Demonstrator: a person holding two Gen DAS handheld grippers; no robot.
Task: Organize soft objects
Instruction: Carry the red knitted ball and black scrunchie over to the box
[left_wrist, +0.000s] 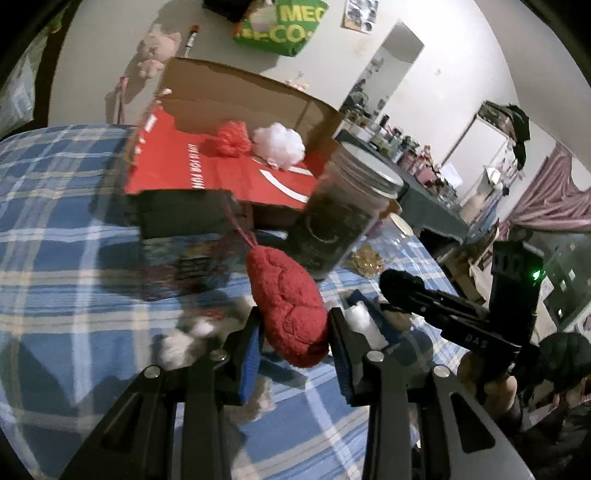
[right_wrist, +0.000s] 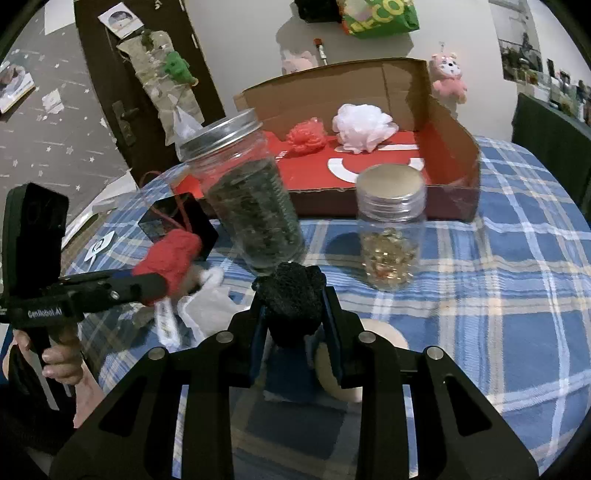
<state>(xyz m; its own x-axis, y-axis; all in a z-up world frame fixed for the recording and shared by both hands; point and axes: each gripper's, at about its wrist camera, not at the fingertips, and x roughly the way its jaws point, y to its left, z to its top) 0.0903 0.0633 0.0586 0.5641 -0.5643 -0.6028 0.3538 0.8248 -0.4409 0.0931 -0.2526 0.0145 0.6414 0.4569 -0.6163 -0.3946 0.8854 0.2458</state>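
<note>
The red plush piece (left_wrist: 288, 314) with a thin red cord is pinched between the two fingers of the left gripper (left_wrist: 293, 341), above the blue checked cloth (left_wrist: 66, 236). The right gripper (right_wrist: 293, 314) pinches a black fuzzy ball (right_wrist: 291, 299) the same way; its lower part is hidden behind the fingers. Under both grippers lie white soft things (right_wrist: 207, 306), blurred and partly covered, so I cannot tell what they are. Farther back stands the open cardboard box (right_wrist: 454, 147) with a red floor, and in it a red puff (right_wrist: 306, 136) and a white puff (right_wrist: 364, 125) lie close together. In front of the box stand a jar with dark contents (right_wrist: 251, 206) and a smaller jar with golden pieces (right_wrist: 390, 236). A hand (right_wrist: 61, 358), cut off at the edge, holds the left gripper's handle.
</note>
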